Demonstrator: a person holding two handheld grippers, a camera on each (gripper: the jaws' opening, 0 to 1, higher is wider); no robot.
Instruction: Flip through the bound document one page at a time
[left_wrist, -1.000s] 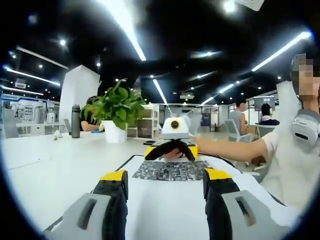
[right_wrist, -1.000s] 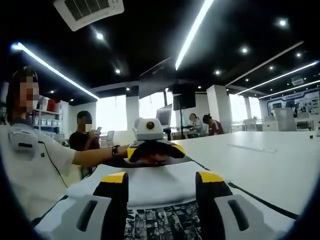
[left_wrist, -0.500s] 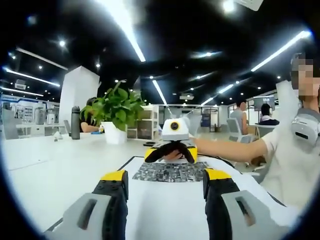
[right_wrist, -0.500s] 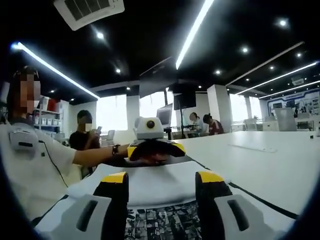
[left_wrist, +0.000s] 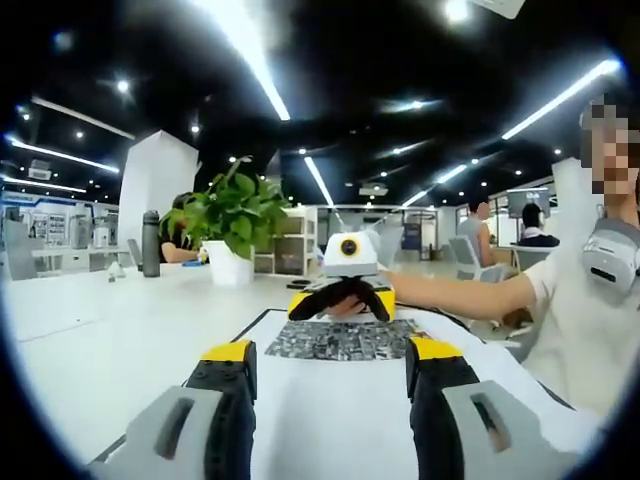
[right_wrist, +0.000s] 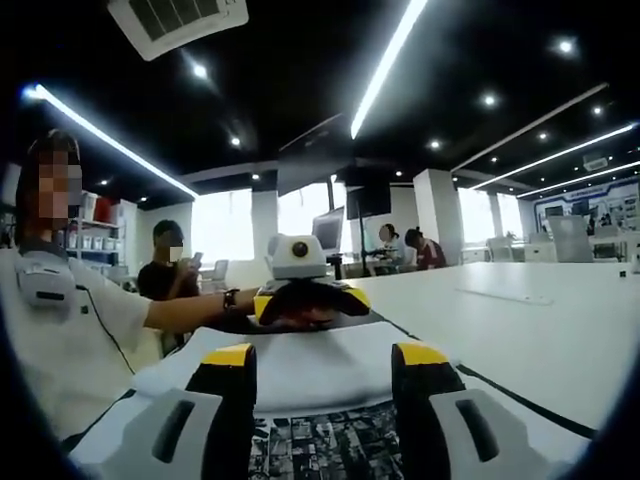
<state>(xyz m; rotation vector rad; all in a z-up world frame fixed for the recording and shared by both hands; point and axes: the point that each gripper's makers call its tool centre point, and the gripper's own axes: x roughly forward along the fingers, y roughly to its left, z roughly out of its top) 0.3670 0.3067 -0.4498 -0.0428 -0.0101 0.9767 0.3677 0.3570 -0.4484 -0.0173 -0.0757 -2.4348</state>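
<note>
The bound document (left_wrist: 340, 395) lies open on the white table, a white page with a dark printed strip (left_wrist: 345, 341) across it. My left gripper (left_wrist: 330, 365) stands open low over its near edge, yellow-tipped jaws apart with the page between them. Facing it at the far edge is my right gripper (left_wrist: 341, 306), held in a hand, its fingers splayed. From the other side, my right gripper (right_wrist: 325, 370) is open over the document (right_wrist: 320, 372), whose white page bulges up a little. The left gripper (right_wrist: 302, 302) sits opposite at that page's far end.
A potted plant (left_wrist: 232, 225) and a dark bottle (left_wrist: 151, 243) stand at the back left of the table (left_wrist: 100, 330). The person holding the grippers sits at the document's side (left_wrist: 585, 310). Other people sit in the background (right_wrist: 170, 272).
</note>
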